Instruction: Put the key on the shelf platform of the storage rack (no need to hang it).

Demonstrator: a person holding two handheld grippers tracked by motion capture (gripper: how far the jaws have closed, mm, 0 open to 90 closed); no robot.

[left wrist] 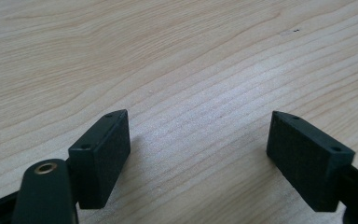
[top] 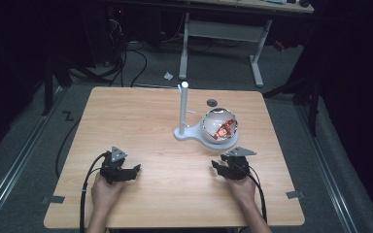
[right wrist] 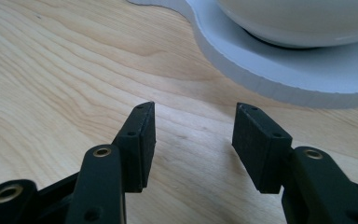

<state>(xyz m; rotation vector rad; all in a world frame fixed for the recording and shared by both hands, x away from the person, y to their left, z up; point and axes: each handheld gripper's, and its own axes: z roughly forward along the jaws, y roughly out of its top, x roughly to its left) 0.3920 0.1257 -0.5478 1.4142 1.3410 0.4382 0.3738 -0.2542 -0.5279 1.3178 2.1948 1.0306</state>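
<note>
A shiny metal bowl holding red and orange pieces sits on a white stand base with an upright white post, right of the table's middle. My right gripper rests low near the front right, just short of that base, open with nothing between its jaws. In the right gripper view the pads frame bare wood, with the white base and the bowl's underside close ahead. My left gripper lies at the front left, open wide over bare wood.
The wooden table has a small dark round mark behind the bowl. Grey tape tabs sit at the front corners. Cables trail from both grippers toward the front edge. Beyond the table lie floor cables and a white desk frame.
</note>
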